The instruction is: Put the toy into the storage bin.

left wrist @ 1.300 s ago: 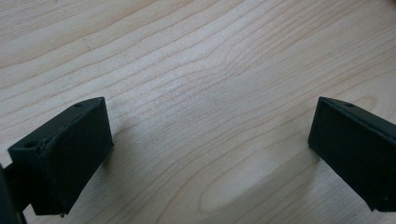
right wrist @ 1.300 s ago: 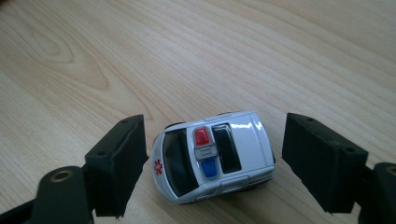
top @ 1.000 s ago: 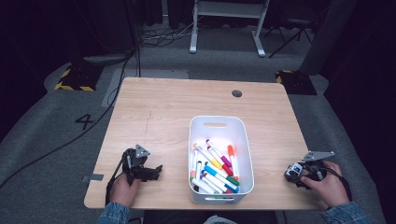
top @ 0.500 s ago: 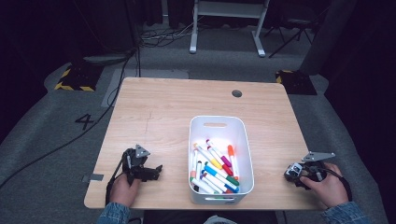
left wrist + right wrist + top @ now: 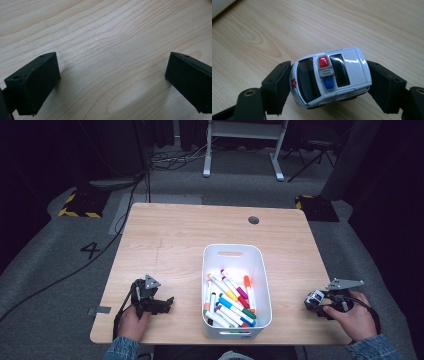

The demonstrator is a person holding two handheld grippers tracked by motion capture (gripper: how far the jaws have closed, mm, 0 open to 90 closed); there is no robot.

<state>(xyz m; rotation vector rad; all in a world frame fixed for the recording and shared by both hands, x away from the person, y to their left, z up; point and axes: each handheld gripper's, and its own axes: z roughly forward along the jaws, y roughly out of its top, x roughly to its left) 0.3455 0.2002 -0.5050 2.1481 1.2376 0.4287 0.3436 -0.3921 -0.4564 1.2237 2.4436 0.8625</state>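
Note:
A small white toy police car with a red and blue roof light sits between the jaws of my right gripper, which is shut on its front and rear ends just above the wood. From above, that car and the right gripper are near the table's front right corner. My left gripper rests near the front left of the table. Its jaws stand wide apart over bare wood in the left gripper view, holding nothing.
A white bin holding several coloured markers stands in the front middle of the table, between the two grippers. A round cable hole is near the back right. Grey carpet surrounds the table.

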